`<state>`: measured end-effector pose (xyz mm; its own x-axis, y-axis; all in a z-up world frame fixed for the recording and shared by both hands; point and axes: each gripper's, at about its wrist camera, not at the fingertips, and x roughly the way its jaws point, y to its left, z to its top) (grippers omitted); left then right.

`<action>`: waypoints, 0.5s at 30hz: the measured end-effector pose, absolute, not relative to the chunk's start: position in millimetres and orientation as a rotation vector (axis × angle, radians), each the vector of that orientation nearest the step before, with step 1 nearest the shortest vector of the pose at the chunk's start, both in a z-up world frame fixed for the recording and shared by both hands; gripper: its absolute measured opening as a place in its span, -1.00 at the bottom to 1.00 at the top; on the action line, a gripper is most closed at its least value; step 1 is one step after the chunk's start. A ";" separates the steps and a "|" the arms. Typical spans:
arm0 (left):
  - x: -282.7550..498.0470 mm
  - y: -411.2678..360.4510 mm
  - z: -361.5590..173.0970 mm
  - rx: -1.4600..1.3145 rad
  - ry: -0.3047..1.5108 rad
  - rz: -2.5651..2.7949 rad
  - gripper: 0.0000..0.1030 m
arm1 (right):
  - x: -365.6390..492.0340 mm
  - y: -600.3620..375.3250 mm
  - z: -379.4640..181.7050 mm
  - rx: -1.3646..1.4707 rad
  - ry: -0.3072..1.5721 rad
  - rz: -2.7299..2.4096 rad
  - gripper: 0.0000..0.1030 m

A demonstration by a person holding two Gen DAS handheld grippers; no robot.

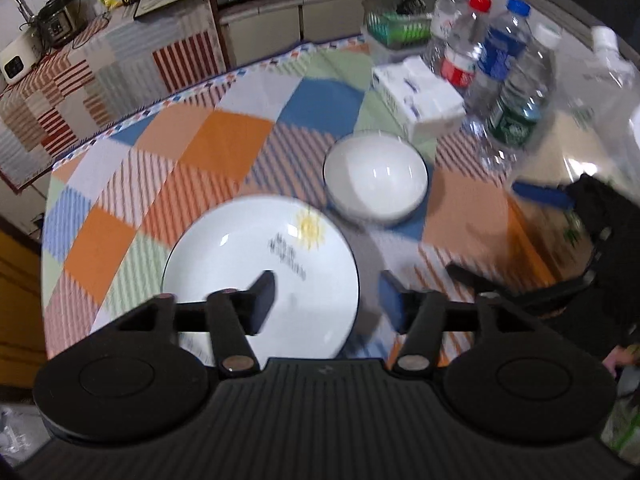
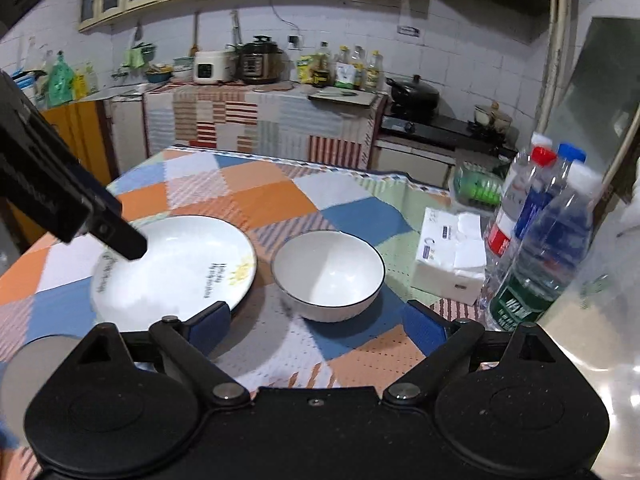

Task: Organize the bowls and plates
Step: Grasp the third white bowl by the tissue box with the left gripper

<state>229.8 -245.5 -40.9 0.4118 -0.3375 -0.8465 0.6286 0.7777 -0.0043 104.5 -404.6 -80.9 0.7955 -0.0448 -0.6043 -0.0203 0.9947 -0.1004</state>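
Kitchen counters and wall cupboards are seen behind a table (image 2: 280, 200) covered in checked cloth. On it, plate (image 2: 176, 264) lies just beside bowl (image 2: 328, 276); bottles (image 2: 536, 240) stand near. Left gripper (image 1: 328, 300) and right gripper (image 2: 320, 328) are held apart, empty.

the plate (image 2: 172, 268) and bowl (image 2: 328, 276) look like glossy white glazed ceramic; the tablecloth (image 2: 256, 196) is matt checked cloth; the bottles (image 2: 544, 248) are clear shiny plastic; the left gripper (image 1: 326, 300) is matt black plastic

a round table (image 2: 280, 196) with a checked cloth holds a white plate (image 2: 176, 264), a white bowl (image 2: 328, 276), a tissue pack (image 2: 448, 256) and water bottles (image 2: 536, 248).
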 end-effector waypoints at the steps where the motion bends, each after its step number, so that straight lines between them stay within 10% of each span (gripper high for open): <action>1: 236.4 -249.1 -44.9 0.323 0.965 -0.627 0.25 | 111.3 -406.4 -87.9 -0.095 0.659 -0.022 0.85; 15: 320.3 -297.3 -120.7 0.229 0.988 -0.615 0.54 | 183.2 -428.8 -175.4 -0.054 0.715 -0.088 0.85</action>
<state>320.3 -297.3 -120.7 0.3991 -0.3799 -0.8345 0.5811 0.8088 -0.0903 183.2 -428.8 -175.4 0.7516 -0.0989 -0.6522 0.0620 0.9949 -0.0794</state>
